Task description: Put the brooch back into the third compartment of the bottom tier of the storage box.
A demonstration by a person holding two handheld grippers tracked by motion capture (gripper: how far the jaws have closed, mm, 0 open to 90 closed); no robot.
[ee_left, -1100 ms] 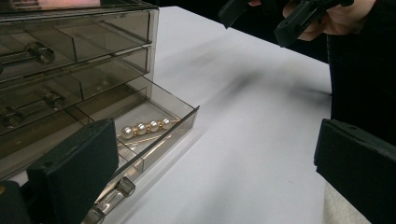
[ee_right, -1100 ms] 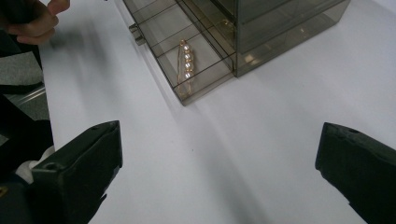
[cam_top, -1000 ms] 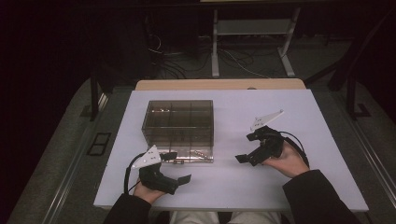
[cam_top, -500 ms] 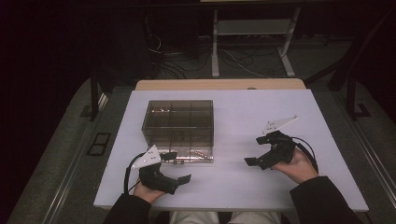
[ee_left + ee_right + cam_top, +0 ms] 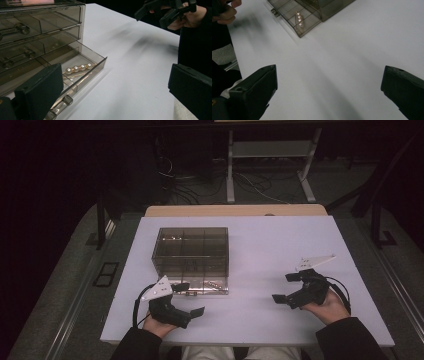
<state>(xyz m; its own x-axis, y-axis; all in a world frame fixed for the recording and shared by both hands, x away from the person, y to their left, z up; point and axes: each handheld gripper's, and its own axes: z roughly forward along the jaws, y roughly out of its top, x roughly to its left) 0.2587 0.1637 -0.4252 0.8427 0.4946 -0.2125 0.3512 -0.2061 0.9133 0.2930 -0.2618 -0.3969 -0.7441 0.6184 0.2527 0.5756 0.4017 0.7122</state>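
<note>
We have our left gripper (image 5: 186, 299) by the front of the smoky plastic drawer box (image 5: 191, 251), jaws spread wide and holding nothing. The bottom drawer (image 5: 85, 67) stands pulled out, with a pearl hair clip (image 5: 78, 68) lying in its right-hand compartment. To shut it well, we judge it best to set one jaw flat against the drawer's handle (image 5: 59, 106) and push straight in, so the box does not slide on the white table (image 5: 280, 245). Our right gripper (image 5: 289, 288) rests well apart to the right, also wide and empty; it could steady the box.
</note>
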